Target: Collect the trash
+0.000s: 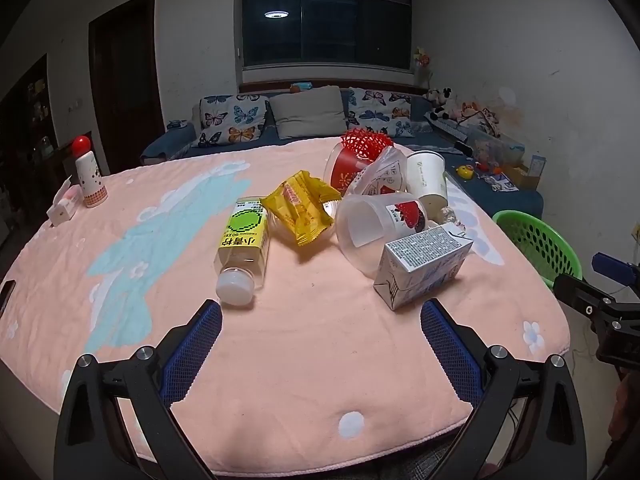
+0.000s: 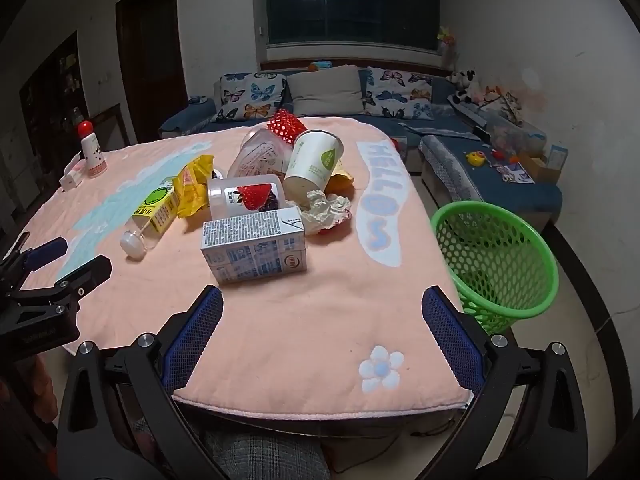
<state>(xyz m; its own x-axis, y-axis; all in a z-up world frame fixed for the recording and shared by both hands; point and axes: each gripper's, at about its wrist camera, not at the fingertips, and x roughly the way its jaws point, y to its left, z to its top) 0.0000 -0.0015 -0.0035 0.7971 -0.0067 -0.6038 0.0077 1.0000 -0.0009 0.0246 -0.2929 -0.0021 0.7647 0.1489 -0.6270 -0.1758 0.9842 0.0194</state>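
Left gripper [image 1: 321,312] and right gripper [image 2: 322,300]: jaws spread wide, empty, touching nothing. Milk carton [image 2: 255,249] lies sideways mid-table; bottle [image 1: 241,245] lies flat, cap pointing toward the left gripper.

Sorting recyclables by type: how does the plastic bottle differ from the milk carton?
The plastic bottle is round, clear-walled, with a green-and-yellow label and white cap; the milk carton is boxy, opaque, printed grey and white. The plastic bottle lies left of the pile, the milk carton nearer the green basket. Both lie on their sides on the pink cloth, untouched.
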